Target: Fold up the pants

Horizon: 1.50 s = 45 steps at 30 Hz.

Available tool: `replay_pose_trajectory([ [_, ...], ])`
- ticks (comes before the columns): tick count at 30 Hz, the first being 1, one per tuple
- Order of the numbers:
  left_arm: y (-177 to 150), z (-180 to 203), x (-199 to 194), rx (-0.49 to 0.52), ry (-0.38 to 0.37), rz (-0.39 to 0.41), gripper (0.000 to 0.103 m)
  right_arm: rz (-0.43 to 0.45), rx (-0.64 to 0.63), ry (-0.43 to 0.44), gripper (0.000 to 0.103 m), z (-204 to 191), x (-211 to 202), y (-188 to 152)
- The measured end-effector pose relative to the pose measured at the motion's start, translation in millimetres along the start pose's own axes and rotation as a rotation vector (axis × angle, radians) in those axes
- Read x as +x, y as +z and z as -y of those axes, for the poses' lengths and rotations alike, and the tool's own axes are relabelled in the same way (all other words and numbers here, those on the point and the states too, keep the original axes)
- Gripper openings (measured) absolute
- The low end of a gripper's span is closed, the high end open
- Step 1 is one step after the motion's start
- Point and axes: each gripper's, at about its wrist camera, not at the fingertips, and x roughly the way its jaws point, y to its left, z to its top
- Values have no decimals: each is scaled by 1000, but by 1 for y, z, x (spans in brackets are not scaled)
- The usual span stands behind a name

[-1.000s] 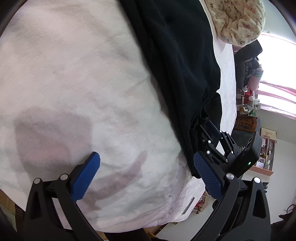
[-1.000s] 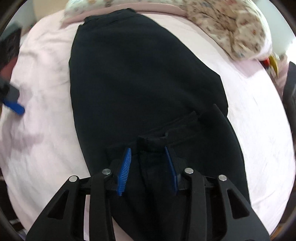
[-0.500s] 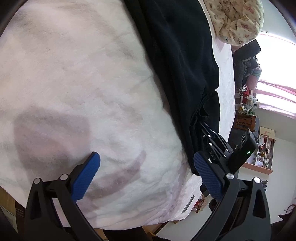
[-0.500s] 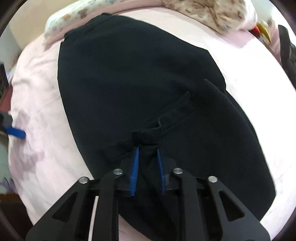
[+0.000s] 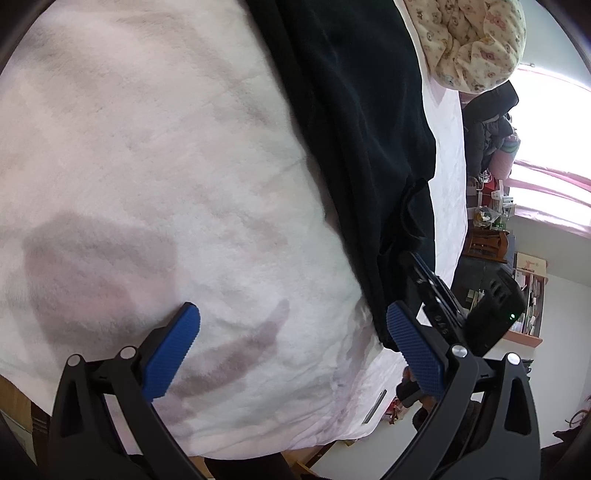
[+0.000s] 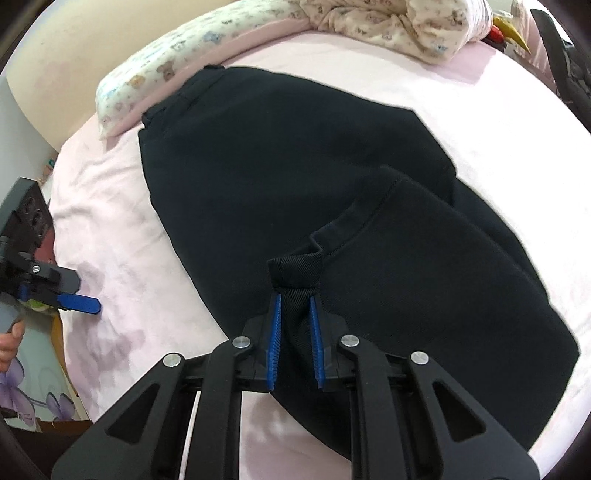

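Black pants (image 6: 280, 177) lie folded lengthwise on a pale pink bed sheet (image 6: 122, 243), waistband at the far end near the pillows. My right gripper (image 6: 295, 306) is shut on the hem of a pant leg, a bunch of black cloth pinched between its blue pads and standing up above them. In the left wrist view the pants (image 5: 362, 110) run along the right side, and the right gripper (image 5: 436, 284) shows at their near end. My left gripper (image 5: 291, 343) hangs open over bare sheet, left of the pants, nothing between its fingers.
A floral quilt (image 6: 388, 18) and pillow (image 6: 155, 62) lie along the bed's far edge. The bed's near edge (image 5: 351, 424) drops to the floor. Shelves and clutter (image 5: 495, 221) stand by a bright window on the right. A person's hand (image 6: 9, 341) holds the left gripper.
My right gripper's jaws have closed on the pant hem, pinching and lifting the cloth, and its view has rolled. The left gripper has stayed in place, open.
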Motion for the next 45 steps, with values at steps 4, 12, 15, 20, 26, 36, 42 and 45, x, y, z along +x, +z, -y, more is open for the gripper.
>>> replay_pose_trajectory([
  [4, 2, -2, 0, -23, 7, 3, 101, -59, -148, -149, 19, -23, 20, -4],
  [12, 37, -6, -26, -82, -46, 104, 101, 65, -138, -102, 61, -31, -32, 0],
  [15, 60, -11, -41, -124, -82, 165, 101, 154, -28, -130, 51, -16, -48, 4],
  [20, 100, -8, -62, -124, -95, 260, 101, 51, 66, -242, 47, 10, -6, -2],
  [26, 141, -8, -70, -163, -134, 326, 101, 68, 151, -223, 50, 16, -10, -1],
  [36, 180, -8, -57, -185, -100, 318, 101, 99, 283, -122, 57, 32, -37, -11],
  [42, 181, -16, -58, -203, -177, 372, 93, 97, 302, -85, 58, 23, -36, -9],
  [45, 182, -14, -55, -204, -176, 386, 79, 88, 288, -78, 62, 17, -34, -9],
])
